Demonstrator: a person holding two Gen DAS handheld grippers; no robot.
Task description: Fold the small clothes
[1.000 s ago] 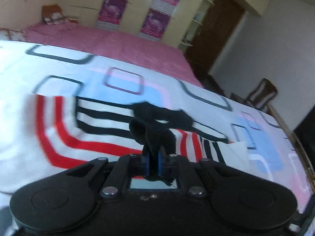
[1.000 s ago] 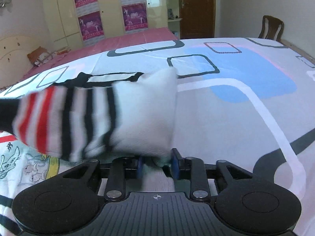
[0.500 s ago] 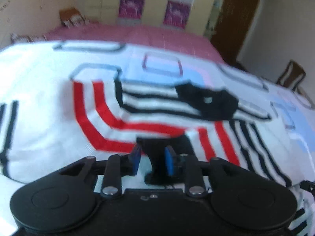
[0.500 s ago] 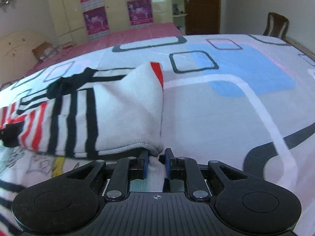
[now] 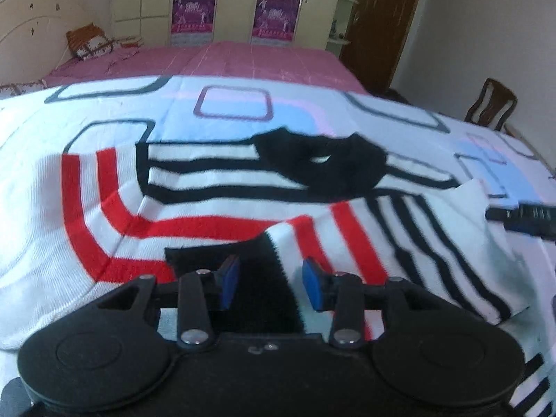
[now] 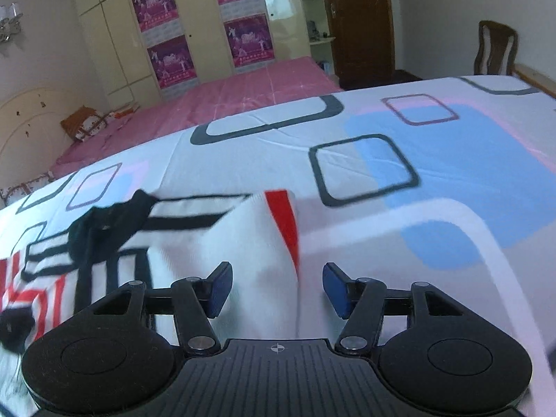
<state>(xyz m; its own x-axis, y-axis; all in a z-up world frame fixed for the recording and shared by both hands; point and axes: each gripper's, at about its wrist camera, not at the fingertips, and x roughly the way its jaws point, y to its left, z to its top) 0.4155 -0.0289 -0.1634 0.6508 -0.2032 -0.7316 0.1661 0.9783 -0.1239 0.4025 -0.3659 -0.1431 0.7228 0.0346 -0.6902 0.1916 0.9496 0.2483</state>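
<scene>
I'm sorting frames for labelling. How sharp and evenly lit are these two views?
Left wrist view: striped sweater fairly sharp, its right side smeared, colours saturated, fisheye bends the bed edge. Right wrist view: sweater and bedsheet pattern streaked by motion blur, the right tool crisp, soft daylight, no glare.

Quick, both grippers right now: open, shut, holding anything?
Left gripper: jaws opening, pads clear of the striped sweater; its black cuff lies between them, released.
Right gripper: jaws opening, the sweater's white edge between them, not gripped.
</scene>
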